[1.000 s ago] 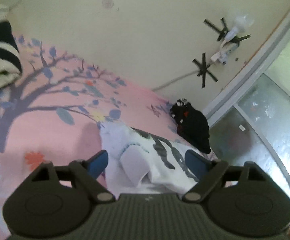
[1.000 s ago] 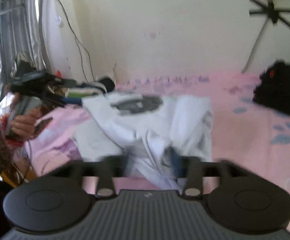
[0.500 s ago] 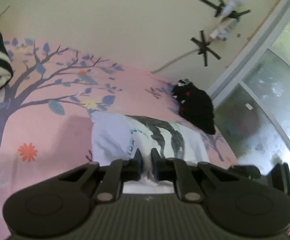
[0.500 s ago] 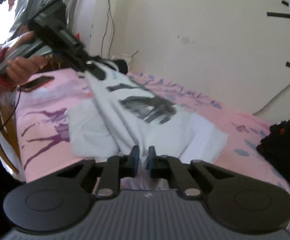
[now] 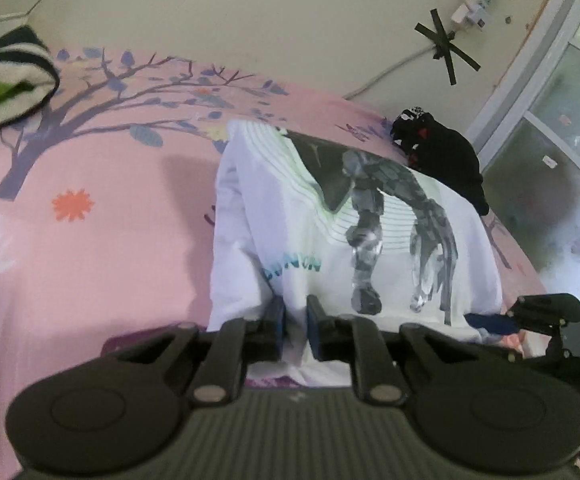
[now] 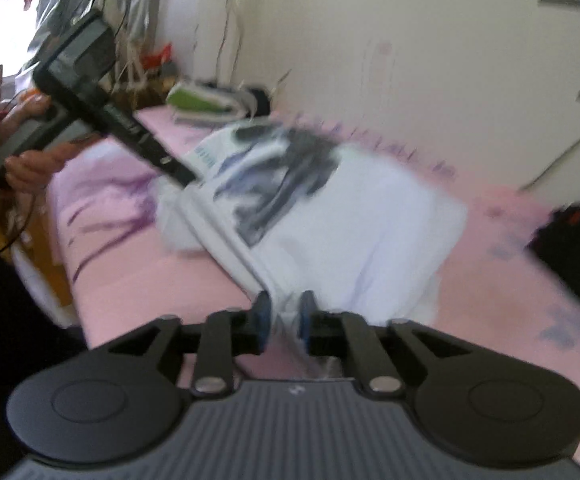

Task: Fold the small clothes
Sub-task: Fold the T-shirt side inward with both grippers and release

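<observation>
Both grippers, wide apart 1 second earlier, have closed: left gripper (image 5: 294, 330) and right gripper (image 6: 284, 320) each clamp the white printed T-shirt (image 5: 353, 240), their jaws just easing slightly.

White cotton T-shirt (image 5: 373, 248) bore a grey-black robot figure, pale green stripes and teal lettering. Pink bedsheet (image 5: 102, 248) carried a purple tree and an orange flower. Black garment heap (image 5: 445, 156) showed red flecks. Folded black-and-white striped cloth (image 5: 6, 76) had green.
</observation>
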The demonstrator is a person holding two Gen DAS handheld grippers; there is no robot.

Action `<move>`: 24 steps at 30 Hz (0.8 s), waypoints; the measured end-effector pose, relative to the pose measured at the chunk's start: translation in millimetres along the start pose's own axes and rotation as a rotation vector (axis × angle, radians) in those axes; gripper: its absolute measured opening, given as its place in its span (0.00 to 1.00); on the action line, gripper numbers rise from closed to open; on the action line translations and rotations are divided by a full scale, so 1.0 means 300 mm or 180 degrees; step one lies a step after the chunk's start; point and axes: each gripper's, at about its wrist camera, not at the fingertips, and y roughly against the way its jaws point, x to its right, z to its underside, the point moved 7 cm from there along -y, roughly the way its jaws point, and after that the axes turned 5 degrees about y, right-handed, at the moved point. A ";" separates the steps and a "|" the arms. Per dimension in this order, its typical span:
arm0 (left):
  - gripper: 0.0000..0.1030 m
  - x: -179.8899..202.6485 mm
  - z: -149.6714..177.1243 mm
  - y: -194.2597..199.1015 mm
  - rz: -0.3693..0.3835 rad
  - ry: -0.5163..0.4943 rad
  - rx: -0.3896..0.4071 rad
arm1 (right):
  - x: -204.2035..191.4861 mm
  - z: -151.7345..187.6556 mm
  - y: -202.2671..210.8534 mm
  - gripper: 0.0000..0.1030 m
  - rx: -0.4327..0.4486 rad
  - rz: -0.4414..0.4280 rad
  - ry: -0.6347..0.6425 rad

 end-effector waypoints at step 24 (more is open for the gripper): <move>0.17 0.139 -0.156 -0.085 0.0082 -0.0413 0.0066 | 0.291 -0.151 -0.101 0.31 0.0060 0.0200 -0.1872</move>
